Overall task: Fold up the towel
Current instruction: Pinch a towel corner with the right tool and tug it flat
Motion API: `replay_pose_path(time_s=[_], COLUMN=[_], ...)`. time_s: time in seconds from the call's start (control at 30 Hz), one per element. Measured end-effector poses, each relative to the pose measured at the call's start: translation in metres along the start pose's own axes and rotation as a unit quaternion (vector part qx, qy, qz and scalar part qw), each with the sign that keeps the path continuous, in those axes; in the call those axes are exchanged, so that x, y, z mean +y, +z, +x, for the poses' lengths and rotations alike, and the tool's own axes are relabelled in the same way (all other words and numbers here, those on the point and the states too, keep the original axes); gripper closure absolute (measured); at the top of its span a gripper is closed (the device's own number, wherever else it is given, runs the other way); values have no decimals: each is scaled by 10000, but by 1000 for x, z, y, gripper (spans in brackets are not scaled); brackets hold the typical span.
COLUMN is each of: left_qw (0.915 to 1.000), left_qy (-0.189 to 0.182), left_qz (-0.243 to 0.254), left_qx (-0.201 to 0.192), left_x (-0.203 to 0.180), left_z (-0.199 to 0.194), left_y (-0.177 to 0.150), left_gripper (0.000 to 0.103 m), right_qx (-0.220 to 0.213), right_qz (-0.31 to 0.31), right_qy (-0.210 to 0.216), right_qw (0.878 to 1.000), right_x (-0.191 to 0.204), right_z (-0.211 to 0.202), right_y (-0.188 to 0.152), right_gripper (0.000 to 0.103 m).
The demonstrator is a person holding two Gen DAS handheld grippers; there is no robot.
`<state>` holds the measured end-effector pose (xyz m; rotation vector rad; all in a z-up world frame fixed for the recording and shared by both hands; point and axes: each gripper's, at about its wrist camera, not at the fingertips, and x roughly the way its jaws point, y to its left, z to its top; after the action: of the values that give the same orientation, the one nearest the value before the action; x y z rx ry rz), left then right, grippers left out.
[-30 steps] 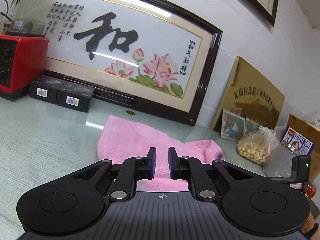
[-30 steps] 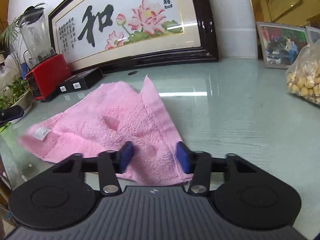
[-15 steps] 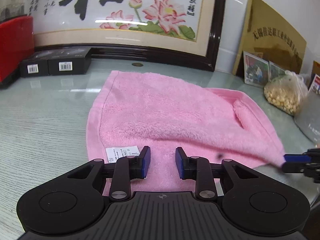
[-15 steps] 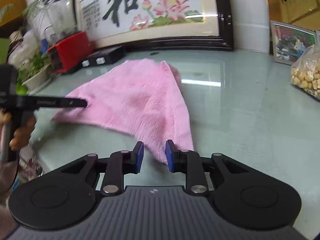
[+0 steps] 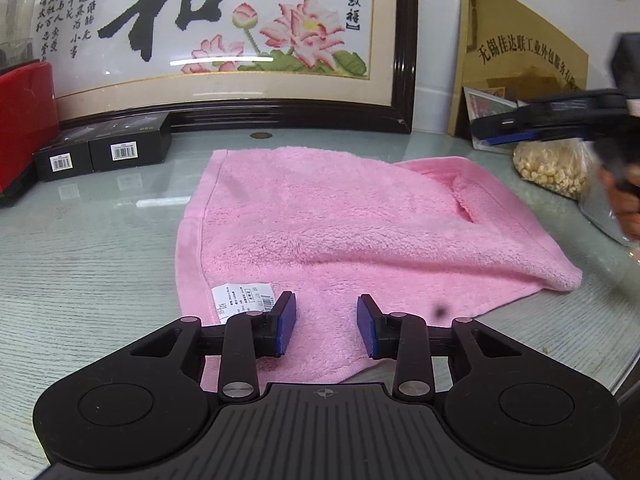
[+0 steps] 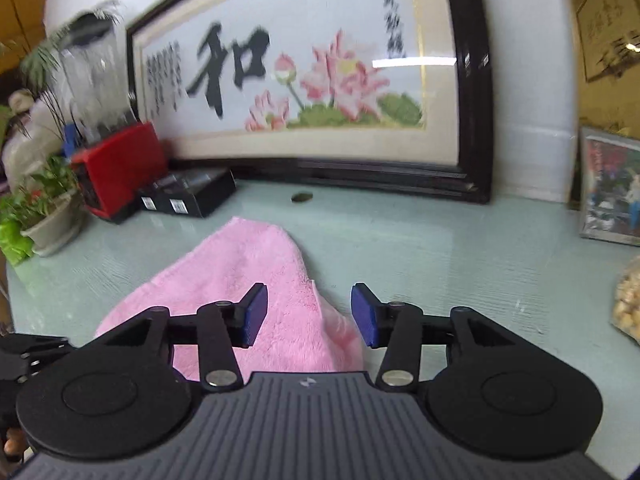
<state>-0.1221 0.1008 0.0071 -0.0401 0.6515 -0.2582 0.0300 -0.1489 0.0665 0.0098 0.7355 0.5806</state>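
A pink towel (image 5: 328,224) lies on the glass table, doubled over, with a loose fold rumpled at its right side and a white label (image 5: 242,300) near its front left corner. My left gripper (image 5: 326,326) hovers open just above the towel's near edge, nothing between its blue pads. In the left wrist view my right gripper (image 5: 532,128) floats raised at the far right, held by a hand (image 5: 624,204). In the right wrist view the right gripper (image 6: 306,314) stands open above the towel (image 6: 248,280), holding nothing.
A large framed lotus picture (image 5: 224,40) leans on the back wall. Two black boxes (image 5: 104,150) and a red blender base (image 5: 22,120) stand at back left, a potted plant (image 6: 44,208) further left. A bag of nuts (image 5: 556,168) and photos (image 6: 610,188) sit at right.
Both grippers opened wider and let the towel go. The towel now lies settled on the table. The right gripper has lifted up and away from the towel's right corner.
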Motion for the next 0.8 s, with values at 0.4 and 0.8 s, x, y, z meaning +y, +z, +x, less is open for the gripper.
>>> replay_pose_path(time_s=[0.4, 0.8], left_qw=[9998, 9980], left_qy=[96, 376], left_qz=[-154, 468], left_qx=[-72, 170], left_x=[4, -16], left_z=[13, 25], left_y=[8, 7], left_gripper=[28, 10], right_qx=[438, -756], right_qz=[-383, 1011], right_qy=[-913, -1790], right_qw=[9941, 9757], right_x=[19, -64], right_z=[49, -3], right_y=[-5, -23], right_gripper=[101, 96])
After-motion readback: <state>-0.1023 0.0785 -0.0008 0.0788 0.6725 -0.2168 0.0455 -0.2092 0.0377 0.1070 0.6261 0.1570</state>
